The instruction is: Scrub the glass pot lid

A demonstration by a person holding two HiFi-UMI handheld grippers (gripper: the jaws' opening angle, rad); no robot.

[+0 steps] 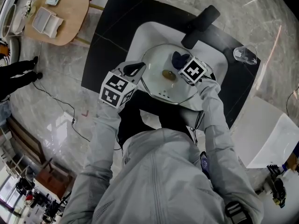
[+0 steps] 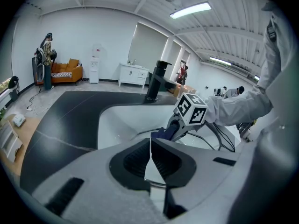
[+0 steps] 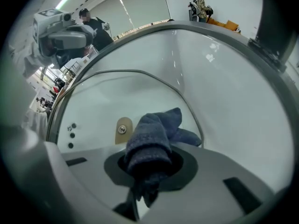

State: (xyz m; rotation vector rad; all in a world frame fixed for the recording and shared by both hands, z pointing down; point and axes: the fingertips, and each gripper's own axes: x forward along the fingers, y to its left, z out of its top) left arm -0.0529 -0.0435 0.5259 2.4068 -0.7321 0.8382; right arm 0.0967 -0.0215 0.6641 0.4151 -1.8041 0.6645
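The round glass pot lid (image 1: 163, 87) lies tilted in the white sink (image 1: 140, 36), with a small brass fitting (image 1: 168, 74) at its centre. My left gripper (image 1: 137, 69) is at the lid's left edge, and its jaws are shut on the thin rim (image 2: 155, 184). My right gripper (image 1: 185, 65) is shut on a dark blue cloth (image 3: 154, 134), which rests on the glass (image 3: 117, 97) just right of the fitting (image 3: 122, 129). In the left gripper view the cloth (image 2: 161, 133) pokes out under the right gripper's marker cube (image 2: 191, 109).
A black faucet (image 1: 201, 24) reaches over the sink's far side. The basin is set in a black counter (image 1: 105, 41). A clear glass (image 1: 245, 55) lies on the counter to the right. A wooden table (image 1: 65, 17) stands far left and a white block (image 1: 271, 134) to the right.
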